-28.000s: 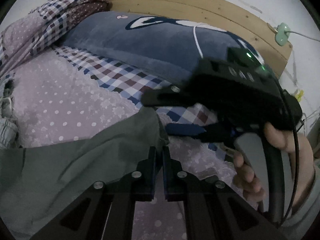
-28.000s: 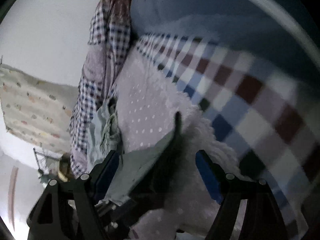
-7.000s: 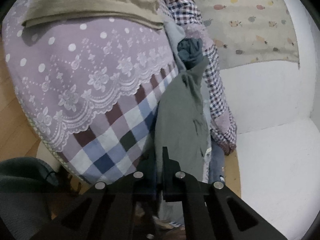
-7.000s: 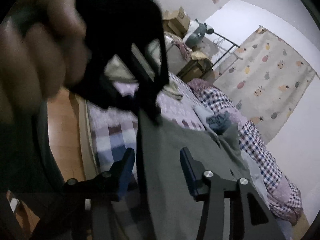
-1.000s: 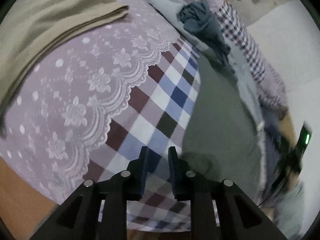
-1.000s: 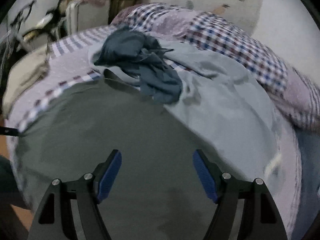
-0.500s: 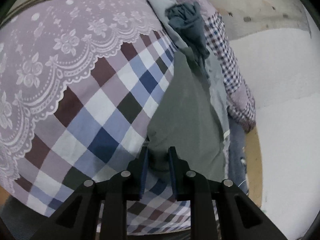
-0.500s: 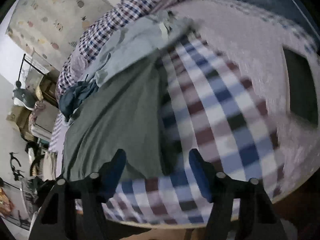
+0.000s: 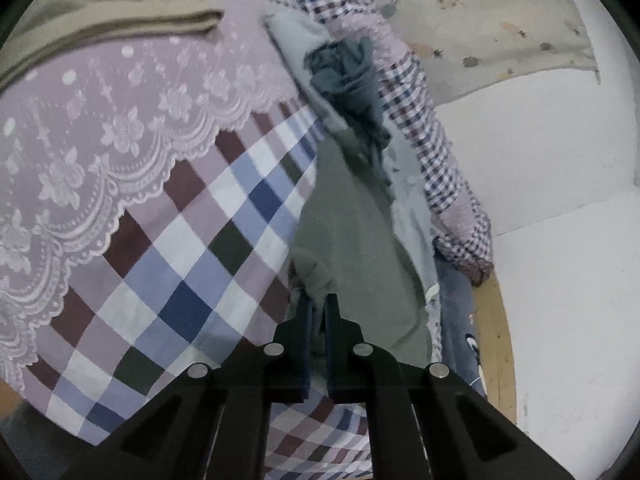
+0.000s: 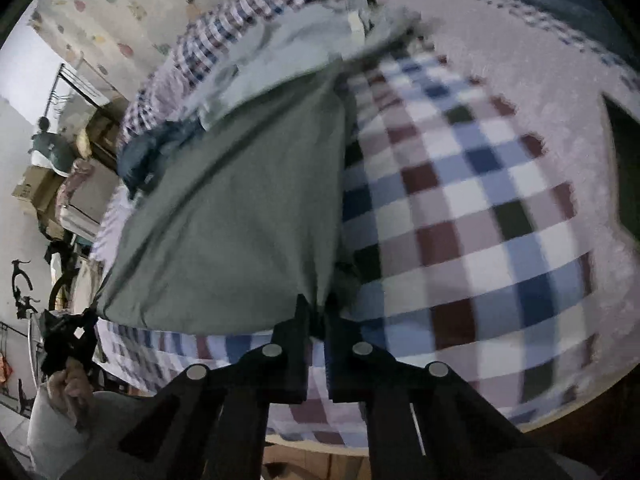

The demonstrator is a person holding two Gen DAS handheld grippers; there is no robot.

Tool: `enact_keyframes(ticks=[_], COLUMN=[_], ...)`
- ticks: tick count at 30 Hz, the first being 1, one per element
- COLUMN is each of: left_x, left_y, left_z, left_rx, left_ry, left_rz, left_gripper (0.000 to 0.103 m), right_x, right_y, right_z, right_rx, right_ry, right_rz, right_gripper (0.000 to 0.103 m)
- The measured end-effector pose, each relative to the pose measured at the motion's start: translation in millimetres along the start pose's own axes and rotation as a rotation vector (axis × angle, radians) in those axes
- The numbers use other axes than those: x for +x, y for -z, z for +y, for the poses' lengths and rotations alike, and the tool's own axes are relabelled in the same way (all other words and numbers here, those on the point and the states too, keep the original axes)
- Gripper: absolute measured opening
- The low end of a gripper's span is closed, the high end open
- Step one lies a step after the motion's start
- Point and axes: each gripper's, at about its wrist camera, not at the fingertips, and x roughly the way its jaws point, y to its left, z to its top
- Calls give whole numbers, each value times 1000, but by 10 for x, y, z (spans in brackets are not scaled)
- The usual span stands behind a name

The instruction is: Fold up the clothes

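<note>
Left wrist view: your left gripper (image 9: 316,312) is clamped on a near corner of the grey-green garment (image 9: 352,232), whose long axis runs up the frame's centre toward a dark blue crumpled cloth (image 9: 348,76). Its far end is hidden under that cloth.

Right wrist view: your right gripper (image 10: 316,316) is pinched on the other near corner (image 10: 324,296); the garment spreads to upper left over the checked bedspread (image 10: 460,200). Motion blur softens the edges.

Home bedroom, bed with checked quilt (image 9: 192,264), patterned wall hanging (image 9: 500,20)
</note>
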Motion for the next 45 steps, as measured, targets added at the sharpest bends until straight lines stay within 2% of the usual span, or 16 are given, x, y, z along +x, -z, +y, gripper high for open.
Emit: enact_keyframes(ticks=[2,6,8,10,11,14,16,18,21,23,26,28,30,33,37,45], left_x=[-43,12,-19,-143,-221,-308,-266,-128,59,103,124,130,128,86,-15,-14], left_y=[11,16,5,-10,-16,13,92,185,257,244,170,114,77,50,23,15], left_z=[18,119,141,221,270,319,281,212,145,107,104,124,143,176,189,253], left_rx=[-3,-21,-34,-83,-113,-143,-124,-93,-64,-58,-77,-100,-119,-146,-142,-172], left_ry=[-19,-137,-135,-139,-132,-64,-15,-10,-26,-16,32,71,97,152,202,246], left_rz=[-1,33,29,-18,-43,-43,-1,58,108,95,68,58,60,63,82,112], left_gripper=[3,4,5,5,8,45,50,52,52,52,52,43,22,14,10,9], right_x=[-82,60,70,43,6,-155,-234,-244,-234,-157,66,233,446,778,1159,1724], right_y=[-38,-51,-42,-14,1,42,74,118,204,342,649,867,1101,1425,1711,1933], right_z=[19,55,60,59,81,203,347,651,1170,1551,2160,2503,2813,3179,3484,3736], right_rx=[-27,-82,-75,-78,-88,-133,-180,-269,-418,-540,-764,-905,-1035,-1212,-1377,-1547], right_ry=[16,93,101,197,241,333,371,349,304,255,190,159,139,130,178,304], right_rz=[11,86,97,101,92,36,-6,-61,-147,-187,-219,-233,-239,-250,-311,-442], right_gripper=[2,3,4,5,7,8,10,21,40,42,57,64,75,76,76,73])
